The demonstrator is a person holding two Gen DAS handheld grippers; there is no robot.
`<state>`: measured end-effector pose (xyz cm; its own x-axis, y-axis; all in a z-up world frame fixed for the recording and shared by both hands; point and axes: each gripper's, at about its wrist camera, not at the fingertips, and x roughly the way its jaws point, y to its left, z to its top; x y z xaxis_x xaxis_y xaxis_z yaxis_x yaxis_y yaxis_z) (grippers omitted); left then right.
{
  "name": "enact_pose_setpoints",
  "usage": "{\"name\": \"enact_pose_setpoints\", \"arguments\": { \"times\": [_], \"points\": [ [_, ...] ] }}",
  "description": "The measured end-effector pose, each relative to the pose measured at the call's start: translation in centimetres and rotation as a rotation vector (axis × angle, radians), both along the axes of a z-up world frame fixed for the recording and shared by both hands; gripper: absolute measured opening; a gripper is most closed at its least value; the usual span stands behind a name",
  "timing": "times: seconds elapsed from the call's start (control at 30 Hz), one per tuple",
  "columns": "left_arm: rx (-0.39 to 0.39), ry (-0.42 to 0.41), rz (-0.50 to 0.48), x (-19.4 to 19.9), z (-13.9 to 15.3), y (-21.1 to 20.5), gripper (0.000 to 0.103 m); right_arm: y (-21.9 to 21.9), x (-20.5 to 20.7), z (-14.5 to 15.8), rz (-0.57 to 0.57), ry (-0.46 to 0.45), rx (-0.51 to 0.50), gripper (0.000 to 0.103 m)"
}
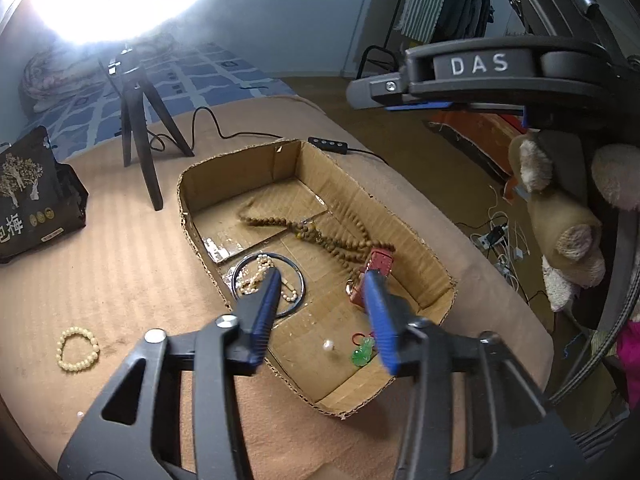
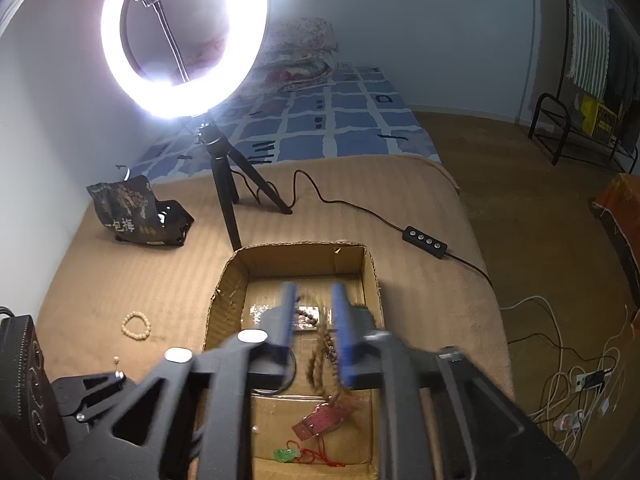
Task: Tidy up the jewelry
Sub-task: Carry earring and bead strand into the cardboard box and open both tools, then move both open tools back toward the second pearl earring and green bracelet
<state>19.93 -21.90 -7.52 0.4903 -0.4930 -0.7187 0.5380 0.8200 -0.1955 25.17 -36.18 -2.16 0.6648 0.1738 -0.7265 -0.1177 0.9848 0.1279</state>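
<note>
An open cardboard box (image 1: 416, 256) (image 2: 224, 280) lies on the tan bed cover. Inside are a long brown bead strand (image 1: 320, 236) (image 2: 320, 352), a dark ring with pearl beads (image 1: 256, 276), a red case (image 1: 378, 264) (image 2: 324, 420), a green charm (image 1: 362, 350) (image 2: 286, 454) and a loose pearl (image 1: 328, 345). A cream bead bracelet (image 1: 78, 348) (image 2: 137, 326) lies on the cover left of the box. My left gripper (image 1: 322, 276) is open and empty above the box. My right gripper (image 2: 314, 290) is open above the box, over the brown beads.
A ring light on a black tripod (image 2: 228, 200) (image 1: 140, 132) stands behind the box, its cable and remote (image 2: 426, 242) running right. A black snack bag (image 2: 138, 212) (image 1: 32, 196) lies at the back left. A plush toy (image 1: 560, 224) sits at the right.
</note>
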Motion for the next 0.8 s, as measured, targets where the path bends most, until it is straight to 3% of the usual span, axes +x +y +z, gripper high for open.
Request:
{"name": "enact_pose_setpoints", "arguments": {
  "times": [0.03,0.07,0.8],
  "points": [
    [0.001,0.001,0.0,-0.1,0.1,0.0,0.045,0.0,-0.1,0.1,-0.004,-0.005,0.001,0.044],
    [0.003,0.0,0.002,-0.1,0.1,0.1,0.045,0.0,-0.2,0.2,-0.009,-0.014,0.0,0.045],
    [0.008,-0.059,0.049,-1.6,2.6,3.4,0.045,1.9,-2.2,2.0,-0.005,-0.035,-0.005,0.046]
  ]
}}
